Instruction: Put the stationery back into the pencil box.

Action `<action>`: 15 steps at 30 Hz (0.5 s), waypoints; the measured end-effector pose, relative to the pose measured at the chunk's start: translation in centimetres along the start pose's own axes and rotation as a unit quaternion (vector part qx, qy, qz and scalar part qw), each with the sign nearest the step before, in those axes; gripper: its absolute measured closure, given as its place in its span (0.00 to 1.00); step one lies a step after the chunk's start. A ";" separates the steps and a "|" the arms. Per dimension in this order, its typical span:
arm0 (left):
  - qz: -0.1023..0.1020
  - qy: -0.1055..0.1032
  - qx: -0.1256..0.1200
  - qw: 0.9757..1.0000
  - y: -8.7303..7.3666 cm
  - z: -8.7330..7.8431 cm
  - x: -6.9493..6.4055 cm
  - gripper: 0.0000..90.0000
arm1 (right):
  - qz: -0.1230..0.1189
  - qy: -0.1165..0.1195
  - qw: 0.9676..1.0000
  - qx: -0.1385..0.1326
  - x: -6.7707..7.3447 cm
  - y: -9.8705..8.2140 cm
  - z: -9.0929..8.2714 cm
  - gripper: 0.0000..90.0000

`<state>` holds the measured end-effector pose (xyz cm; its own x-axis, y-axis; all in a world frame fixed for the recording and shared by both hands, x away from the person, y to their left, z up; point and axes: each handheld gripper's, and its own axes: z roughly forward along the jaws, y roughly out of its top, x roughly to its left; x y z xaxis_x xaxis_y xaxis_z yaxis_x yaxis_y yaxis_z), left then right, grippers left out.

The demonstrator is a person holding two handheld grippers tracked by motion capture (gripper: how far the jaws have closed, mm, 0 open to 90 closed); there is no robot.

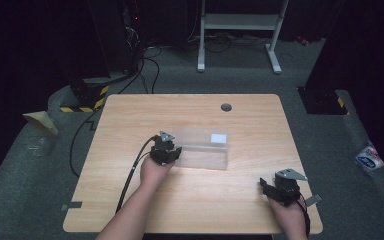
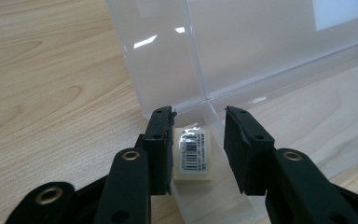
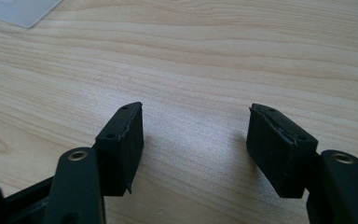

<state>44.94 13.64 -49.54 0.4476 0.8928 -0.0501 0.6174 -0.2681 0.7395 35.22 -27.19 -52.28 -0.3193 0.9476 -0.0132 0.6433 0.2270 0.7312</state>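
Here the left gripper (image 2: 198, 140) is held over the open clear box (image 2: 279, 93), jaws apart, with the eraser (image 2: 193, 156) lying loose between them in the box's corner. If withdrawn carelessly, the eraser could be dragged out by a pad, or the light box shifted.

table (image 1: 130, 120): light wood top, round grey grommet (image 1: 226, 107) near far edge | floor: grey carpet | far: white metal stand (image 1: 240, 22) with shelf | far left: black-yellow striped block (image 1: 87, 97), black cables (image 1: 147, 67) beside it | left: tan wedge (image 1: 41, 121) | right: white-blue packet (image 1: 369, 158) on carpet
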 end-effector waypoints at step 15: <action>0.005 -0.002 -0.025 1.000 0.7 -0.9 -0.3 0.66 | 0.000 0.000 1.000 0.000 0.0 0.0 0.0 0.40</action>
<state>44.62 13.55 -48.43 0.4571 0.8883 -0.0450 0.5800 -0.2593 0.7723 35.22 -27.19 -52.29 -0.3194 0.9475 -0.0130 0.6434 0.2269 0.7311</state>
